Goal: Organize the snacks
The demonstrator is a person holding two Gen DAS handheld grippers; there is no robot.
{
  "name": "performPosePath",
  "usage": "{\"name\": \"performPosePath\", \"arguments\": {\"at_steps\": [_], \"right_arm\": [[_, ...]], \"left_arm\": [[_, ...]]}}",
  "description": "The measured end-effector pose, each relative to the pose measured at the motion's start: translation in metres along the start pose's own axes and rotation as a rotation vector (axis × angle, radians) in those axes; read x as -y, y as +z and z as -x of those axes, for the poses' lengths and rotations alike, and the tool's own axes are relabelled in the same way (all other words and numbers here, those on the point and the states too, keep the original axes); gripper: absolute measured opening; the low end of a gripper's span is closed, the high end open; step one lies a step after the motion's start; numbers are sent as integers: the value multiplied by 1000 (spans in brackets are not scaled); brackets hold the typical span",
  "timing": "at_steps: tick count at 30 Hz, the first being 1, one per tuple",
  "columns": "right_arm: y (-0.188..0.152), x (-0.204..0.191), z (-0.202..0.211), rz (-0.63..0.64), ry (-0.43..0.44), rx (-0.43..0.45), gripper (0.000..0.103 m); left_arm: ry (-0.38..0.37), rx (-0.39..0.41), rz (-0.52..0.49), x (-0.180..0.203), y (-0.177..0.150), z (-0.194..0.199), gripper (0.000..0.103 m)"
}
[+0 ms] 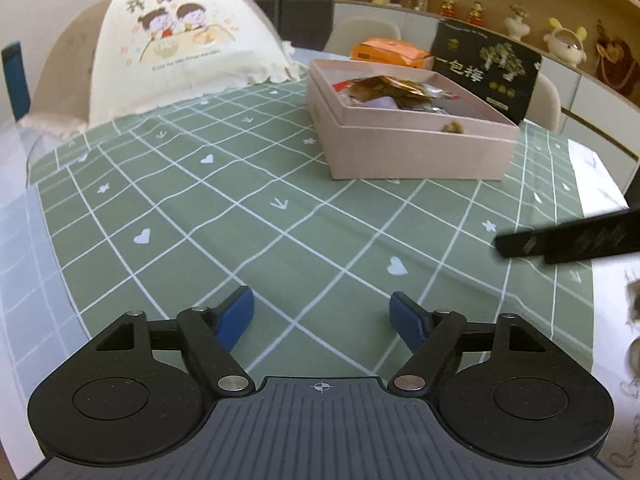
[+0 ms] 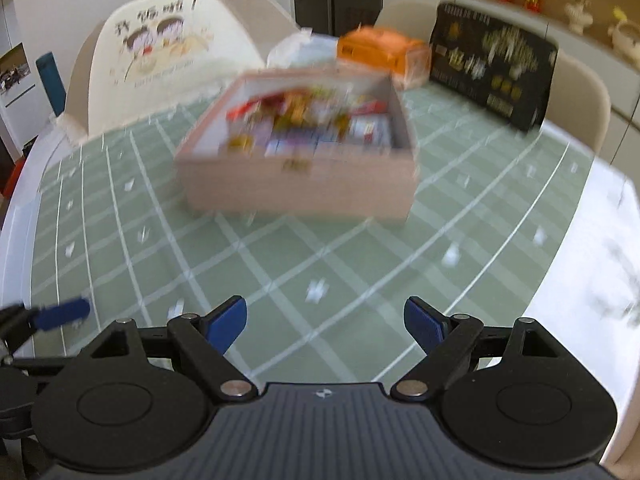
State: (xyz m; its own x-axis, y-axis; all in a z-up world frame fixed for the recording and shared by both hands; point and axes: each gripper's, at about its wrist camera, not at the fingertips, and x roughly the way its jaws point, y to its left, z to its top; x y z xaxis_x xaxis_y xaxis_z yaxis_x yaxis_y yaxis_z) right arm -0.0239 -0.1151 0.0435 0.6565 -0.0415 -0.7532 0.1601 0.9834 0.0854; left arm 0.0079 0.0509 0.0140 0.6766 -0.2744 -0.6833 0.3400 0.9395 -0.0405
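A pink open box (image 1: 420, 148) full of wrapped snacks (image 1: 396, 92) sits on the green checked tablecloth (image 1: 240, 216). It also shows, blurred, in the right wrist view (image 2: 296, 188), with its snacks (image 2: 308, 124) inside. My left gripper (image 1: 322, 320) is open and empty, low over the cloth, well short of the box. My right gripper (image 2: 325, 324) is open and empty, also short of the box. The right gripper's fingers (image 1: 568, 242) show at the right edge of the left wrist view. A left fingertip (image 2: 60, 314) shows at the left edge of the right wrist view.
An orange snack pack (image 1: 390, 52) and a black gift box (image 1: 486, 66) stand behind the pink box. A cream food cover (image 1: 180, 48) with a cartoon print is at the back left. Chairs ring the round table, whose white edge (image 2: 600, 248) is at the right.
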Motion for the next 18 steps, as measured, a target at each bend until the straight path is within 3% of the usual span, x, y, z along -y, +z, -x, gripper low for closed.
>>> {"name": "performPosePath", "arguments": {"at_steps": [4, 6, 10, 14, 18], "right_arm": [[-24, -16, -15, 23, -32, -26, 87], [-35, -21, -10, 35, -59, 41, 88], [-43, -24, -11, 52, -117, 109, 103], [-42, -8, -16, -8, -53, 120, 103], [-43, -10, -20, -8, -62, 156, 103]], "left_arm": [[47, 14, 19, 3, -4, 3, 81], [81, 21, 34, 2, -6, 5, 81], [142, 58, 51, -4, -8, 1, 82], [147, 63, 39, -3, -1, -7, 84], [132, 66, 23, 1, 2, -12, 84]]}}
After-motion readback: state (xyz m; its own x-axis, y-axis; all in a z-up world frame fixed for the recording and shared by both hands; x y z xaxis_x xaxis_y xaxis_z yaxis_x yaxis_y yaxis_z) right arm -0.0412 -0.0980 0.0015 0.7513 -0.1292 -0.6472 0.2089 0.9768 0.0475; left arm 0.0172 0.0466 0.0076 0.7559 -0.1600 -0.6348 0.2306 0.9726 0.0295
